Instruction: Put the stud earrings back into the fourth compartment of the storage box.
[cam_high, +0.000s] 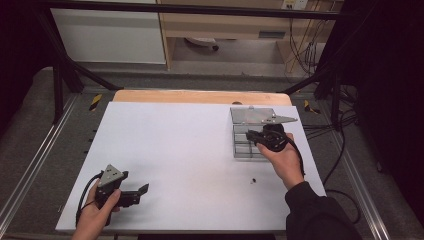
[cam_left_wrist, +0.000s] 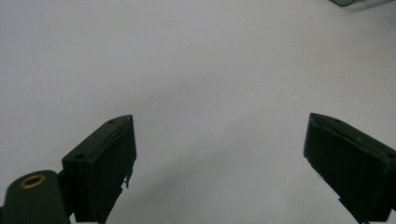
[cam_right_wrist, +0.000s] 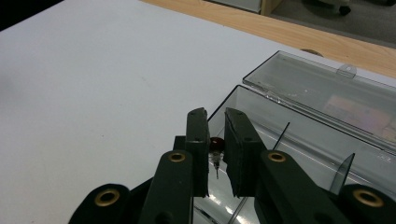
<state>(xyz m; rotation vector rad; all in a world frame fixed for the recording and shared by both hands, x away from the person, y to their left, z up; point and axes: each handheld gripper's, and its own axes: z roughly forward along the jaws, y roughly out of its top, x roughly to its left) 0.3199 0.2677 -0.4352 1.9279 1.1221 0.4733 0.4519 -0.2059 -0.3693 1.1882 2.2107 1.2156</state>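
Holding the small part (cam_right_wrist: 215, 145) pinched in your right gripper (cam_right_wrist: 215, 140) above the open box (cam_right_wrist: 299, 140), you are centring it over a compartment before releasing.

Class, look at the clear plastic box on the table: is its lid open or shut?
Open. The clear box has its lid swung back, leaving the compartments uncovered.

overhead light washes the white table (cam_high: 190, 150) bright, room edges go nearly black. soft shadows, glare on the clear box (cam_right_wrist: 299, 135), close jaws blurry, everything a bit grainy.
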